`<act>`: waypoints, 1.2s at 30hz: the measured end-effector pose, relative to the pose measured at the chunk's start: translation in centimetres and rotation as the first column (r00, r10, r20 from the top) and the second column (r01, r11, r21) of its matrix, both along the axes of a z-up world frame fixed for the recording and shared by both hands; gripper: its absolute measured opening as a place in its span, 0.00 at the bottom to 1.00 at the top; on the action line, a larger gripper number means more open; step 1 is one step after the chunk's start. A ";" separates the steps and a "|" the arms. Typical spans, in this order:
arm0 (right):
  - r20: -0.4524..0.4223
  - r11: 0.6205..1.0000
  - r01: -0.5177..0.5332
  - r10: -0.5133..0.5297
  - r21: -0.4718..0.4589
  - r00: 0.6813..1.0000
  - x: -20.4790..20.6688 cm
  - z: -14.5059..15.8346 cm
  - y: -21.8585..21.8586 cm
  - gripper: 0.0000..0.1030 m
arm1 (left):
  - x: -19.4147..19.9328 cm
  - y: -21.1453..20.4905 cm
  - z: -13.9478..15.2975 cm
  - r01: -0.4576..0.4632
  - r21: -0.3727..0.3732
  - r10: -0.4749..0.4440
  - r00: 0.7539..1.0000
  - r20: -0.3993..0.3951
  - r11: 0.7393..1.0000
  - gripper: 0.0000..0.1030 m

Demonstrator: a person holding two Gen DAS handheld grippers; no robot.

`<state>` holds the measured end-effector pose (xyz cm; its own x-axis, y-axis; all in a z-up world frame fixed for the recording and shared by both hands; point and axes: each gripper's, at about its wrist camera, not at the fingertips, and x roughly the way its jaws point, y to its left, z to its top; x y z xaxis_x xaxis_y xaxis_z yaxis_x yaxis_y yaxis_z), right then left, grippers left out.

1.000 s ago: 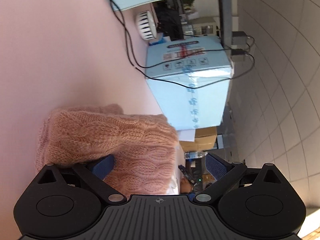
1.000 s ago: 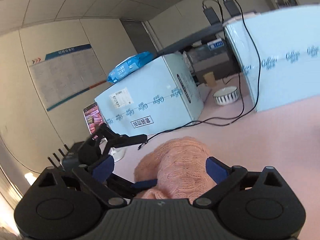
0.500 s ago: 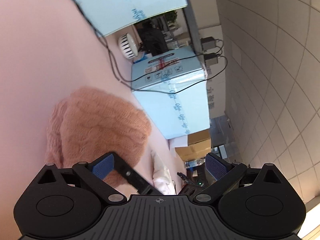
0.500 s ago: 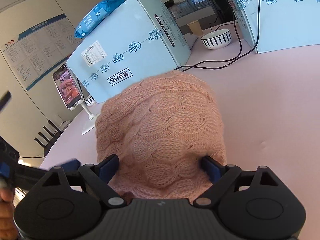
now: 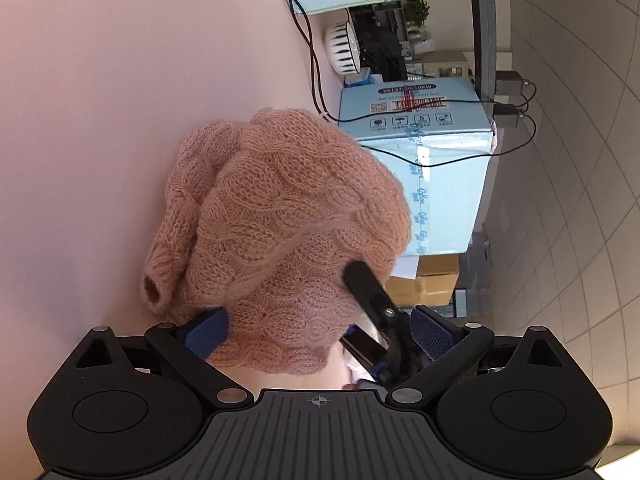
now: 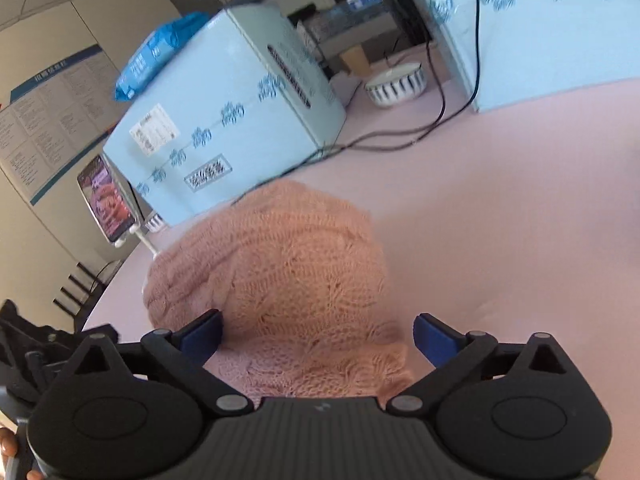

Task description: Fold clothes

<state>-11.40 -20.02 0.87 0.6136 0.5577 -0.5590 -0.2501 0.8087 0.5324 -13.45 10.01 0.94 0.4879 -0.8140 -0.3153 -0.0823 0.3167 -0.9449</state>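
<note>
A folded pink cable-knit sweater (image 5: 288, 224) lies in a compact bundle on the pink table (image 5: 120, 100). It also shows in the right wrist view (image 6: 288, 280). My left gripper (image 5: 318, 334) is open, its blue pads on either side of the sweater's near edge, the view rolled sideways. My right gripper (image 6: 318, 336) is open too, its pads on either side of the sweater's near end, not closed on it. One finger of the right gripper (image 5: 368, 284) crosses the sweater's edge in the left wrist view.
Two light blue cartons (image 6: 232, 108) (image 6: 560, 28) stand at the back with black cables (image 6: 400, 136) across the table. A striped bowl (image 6: 396, 84) sits between them. A phone on a white stand (image 6: 108, 200) stands left of the sweater.
The left gripper has swung back over the sweater, which now sits between its pads. The right gripper has pulled back and tilted a little; the sweater stays in place.
</note>
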 end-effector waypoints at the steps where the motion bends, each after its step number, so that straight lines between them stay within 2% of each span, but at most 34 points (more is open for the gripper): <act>1: 0.018 1.000 0.010 -0.010 0.003 1.000 -0.1 -0.2 0.0 0.75 | -0.5 -0.1 0.5 0.008 0.011 -0.008 1.000 0.019 1.000 0.96; 3: 0.022 1.000 0.013 -0.013 0.011 1.000 -0.2 -0.3 -0.2 0.68 | -2.4 0.0 2.8 -0.008 0.117 -0.003 0.995 0.095 0.993 0.96; 4: 0.024 1.000 0.015 -0.015 0.016 1.000 -0.3 -0.4 -0.3 0.67 | -3.3 0.2 3.9 -0.060 0.221 0.033 0.992 0.126 0.973 0.96; 5: 0.024 1.000 0.014 -0.014 0.014 1.000 -0.4 -0.4 -0.4 0.66 | -4.0 0.7 4.4 -0.135 0.336 0.092 0.986 0.141 0.932 0.96; 7: 0.026 1.000 0.013 -0.013 0.006 1.000 -0.9 -0.3 -0.1 0.66 | -3.6 1.5 4.2 -0.206 0.482 0.170 0.978 0.117 0.852 0.96; 8: 0.025 1.000 0.016 -0.016 0.009 1.000 -1.1 -0.3 -0.1 0.66 | -2.9 1.6 3.6 -0.191 0.519 0.180 0.981 0.072 0.833 0.96; 9: 0.024 1.000 0.018 -0.018 0.012 1.000 -1.3 -0.4 -0.1 0.66 | -2.0 1.6 2.4 -0.151 0.533 0.170 0.985 0.014 0.832 1.00; 10: 0.022 1.000 0.020 -0.021 0.016 1.000 -1.5 -0.4 -0.2 0.66 | -1.7 1.1 2.1 -0.142 0.555 0.140 0.989 0.045 0.820 1.00; 12: 0.017 0.999 0.024 -0.024 0.024 1.000 -1.8 -0.4 -0.2 0.65 | -0.8 -1.6 2.7 -0.114 0.672 0.060 0.993 0.104 0.732 1.00; 13: 0.015 0.999 0.024 -0.025 0.027 1.000 -2.1 -0.4 -0.2 0.65 | -0.6 -2.2 2.5 -0.103 0.690 0.037 0.993 0.111 0.716 1.00; 15: 0.017 0.999 0.028 -0.029 0.032 0.999 -2.6 -0.5 -0.2 0.63 | 0.7 -4.1 1.8 -0.055 0.742 -0.081 0.986 0.146 0.668 0.99; 18: 0.029 0.998 0.045 -0.047 0.047 0.998 -3.4 -0.9 -0.7 0.58 | 1.9 -4.8 1.3 -0.045 0.729 -0.148 0.969 0.198 0.683 0.99; 20: 0.031 0.996 0.055 -0.057 0.065 0.998 -3.9 -1.1 -0.9 0.54 | 2.7 -4.7 1.2 -0.041 0.697 -0.170 0.958 0.231 0.716 0.96; 22: 0.029 0.995 0.064 -0.066 0.075 0.997 -4.5 -1.3 -1.1 0.50 | 2.5 -4.9 1.4 -0.040 0.694 -0.188 0.950 0.250 0.718 0.84; 23: 0.025 0.995 0.066 -0.068 0.077 0.997 -4.8 -1.3 -1.1 0.48 | 2.4 -4.9 1.4 -0.028 0.682 -0.203 0.945 0.257 0.731 0.65; 24: 0.022 0.995 0.068 -0.070 0.078 0.997 -5.1 -1.3 -1.1 0.47 | 2.5 -4.7 1.3 0.003 0.653 -0.208 0.949 0.237 0.757 0.49; 26: -0.005 0.992 0.074 -0.074 0.102 0.997 -6.3 -1.2 -1.2 0.46 | 2.8 -4.1 1.2 0.083 0.585 -0.220 0.961 0.167 0.807 0.39; 27: -0.020 0.990 0.063 -0.061 0.125 0.998 -7.1 -1.2 -1.4 0.46 | 2.8 -3.8 1.2 0.121 0.566 -0.236 0.963 0.134 0.815 0.39; 30: -0.053 0.984 0.038 -0.029 0.174 0.998 -9.2 -1.4 -1.9 0.48 | 1.8 -3.6 1.6 0.193 0.574 -0.302 0.948 0.099 0.796 0.40; 32: -0.061 0.983 0.052 -0.042 0.177 0.997 -10.3 -2.3 -2.4 0.54 | 1.1 -3.2 1.2 0.242 0.574 -0.350 0.933 0.084 0.782 0.47; 33: -0.045 0.985 0.044 -0.037 0.165 0.998 -10.4 -2.2 -2.5 0.57 | 1.1 -2.9 0.9 0.249 0.560 -0.357 0.930 0.091 0.790 0.49; 34: -0.028 0.988 0.036 -0.032 0.151 0.999 -10.5 -2.1 -2.5 0.60 | 1.6 -2.3 0.6 0.269 0.523 -0.365 0.927 0.088 0.809 0.49; 35: -0.014 0.994 0.057 -0.056 0.095 0.998 -10.7 -1.3 -2.3 0.78 | 2.4 -1.6 0.3 0.300 0.471 -0.364 0.930 0.050 0.830 0.53; 36: 0.003 0.996 0.079 -0.080 0.040 0.997 -10.9 -0.5 -2.1 0.88 | 2.8 -1.0 0.3 0.321 0.438 -0.362 0.932 0.010 0.839 0.60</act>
<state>-22.26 -22.15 0.38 0.6591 0.5287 -0.5348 -0.1882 0.8045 0.5633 -10.61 9.01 1.22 0.2460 -0.7322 -0.6351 0.1830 0.6786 -0.7114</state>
